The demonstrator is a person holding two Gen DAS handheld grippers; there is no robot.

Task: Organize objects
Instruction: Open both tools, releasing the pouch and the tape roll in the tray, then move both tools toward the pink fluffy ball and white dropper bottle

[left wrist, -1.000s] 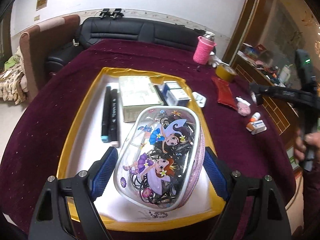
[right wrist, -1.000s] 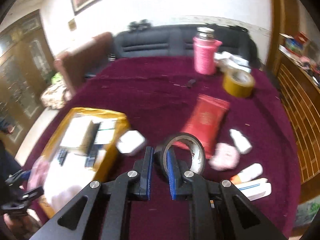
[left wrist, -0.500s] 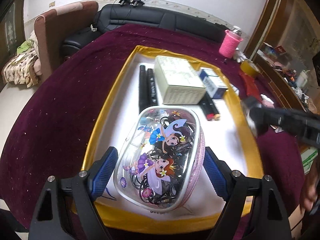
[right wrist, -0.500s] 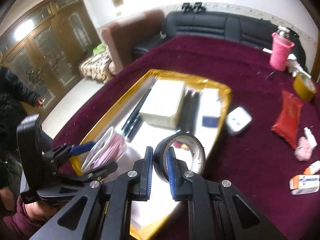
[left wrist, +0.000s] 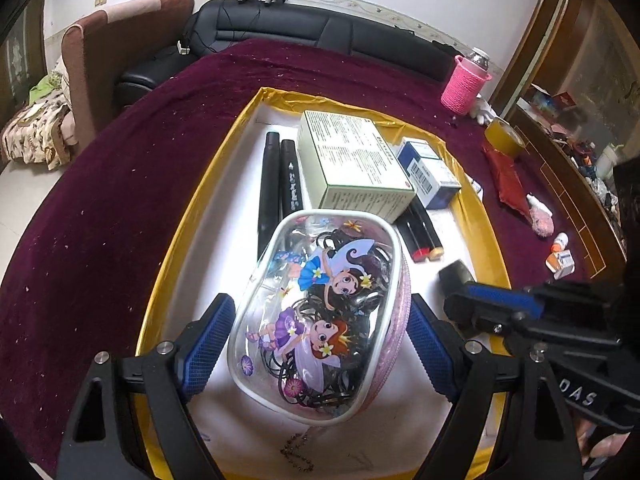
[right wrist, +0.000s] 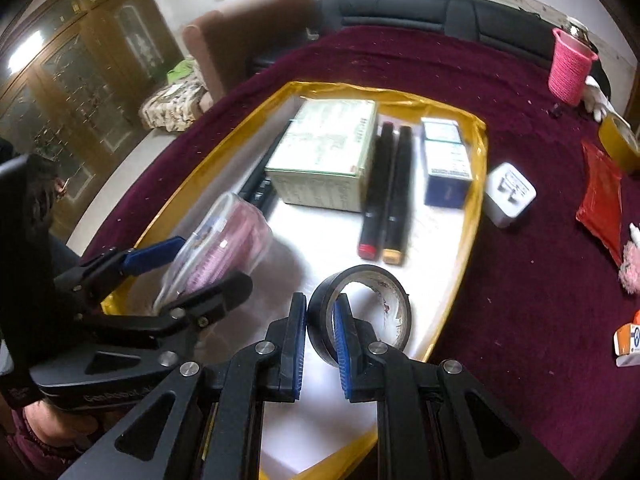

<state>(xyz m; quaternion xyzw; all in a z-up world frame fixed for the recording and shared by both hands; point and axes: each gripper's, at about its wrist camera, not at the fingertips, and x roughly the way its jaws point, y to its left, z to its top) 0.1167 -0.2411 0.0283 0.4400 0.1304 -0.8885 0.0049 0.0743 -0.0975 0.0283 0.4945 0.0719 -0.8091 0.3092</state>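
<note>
I see the bench under a matt, napped maroon cloth flecked with lint. The tray has a glossy gold rim, like wrinkled foil or tape, and a smooth white floor. My pouch is clear shiny plastic with a printed face and pink glittery sides (a fine metal chain hangs off it). The tape looks like slick black plastic on a paper core. The box is printed card with a slight sheen. The markers are matt black plastic. My jaws carry ribbed blue pads on matt black plastic, with bright metal screws.
</note>
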